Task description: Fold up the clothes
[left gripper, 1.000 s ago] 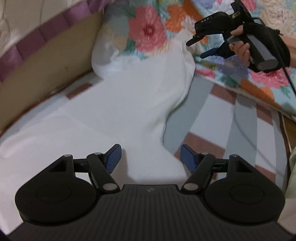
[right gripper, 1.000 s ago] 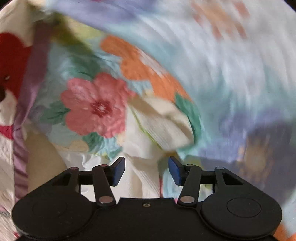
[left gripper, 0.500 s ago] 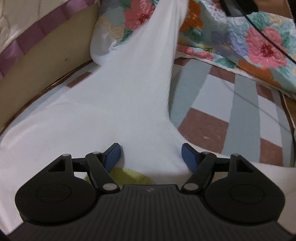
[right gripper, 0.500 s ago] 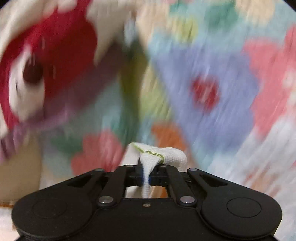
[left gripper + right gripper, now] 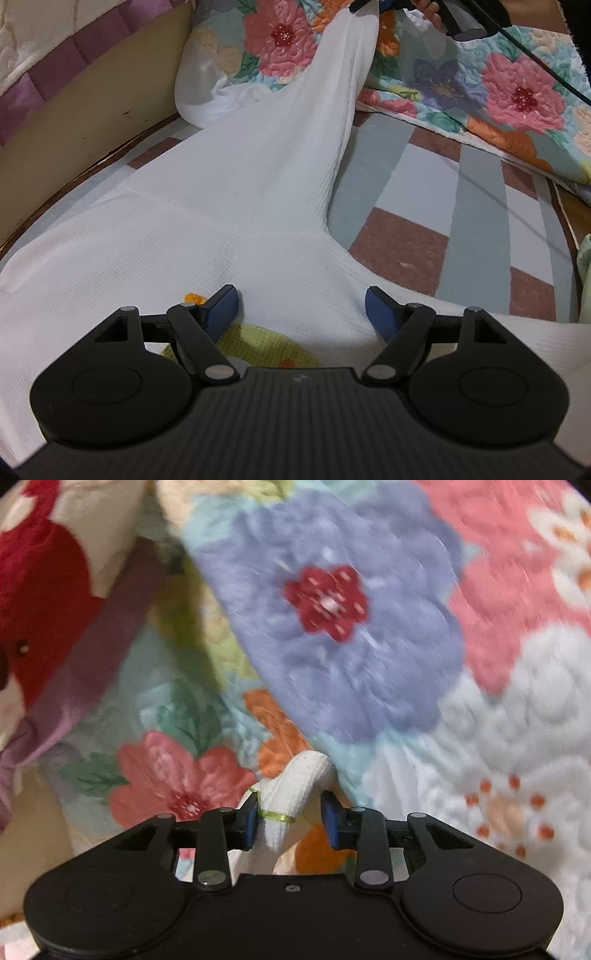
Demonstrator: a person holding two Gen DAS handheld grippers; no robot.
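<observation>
Left wrist view
- Left gripper (image 5: 300, 308): hovering low over the garment, jaws spread wide and just now widening, nothing pinched; cloth is lying below and between the blue pads (image 5: 221, 305).
- Garment (image 5: 236, 206): white, waffle-knit, spreading over the mat; one long part is rising up and away to the top edge, pulled taut. A green and orange print is showing at the near edge, partly behind the gripper.
- Right gripper (image 5: 365, 4): only its tip is showing at the top edge, where the raised cloth ends; fingers of a hand (image 5: 430, 13) are wrapping its handle.
- Mat (image 5: 424, 206): checked in grey, pale blue and brown, lying flat under the garment.
- Quilt (image 5: 491, 96): floral, bunching along the far side, its edge lying on the mat.
- Panel (image 5: 85, 110): beige, running along the left, with a purple-banded pale fabric above it.

Right wrist view
- Right gripper (image 5: 290, 821): jaws partly apart and just now parting; the left pad is touching the cuff, the right pad is standing clear of it.
- Cuff (image 5: 295, 794): white, rolled, with a thin green stitch line, sitting between the pads.
- Quilt (image 5: 369, 646): filling the background, blurred.
- Red and white fabric (image 5: 37, 590): sitting at the left edge; what it is cannot be told.
</observation>
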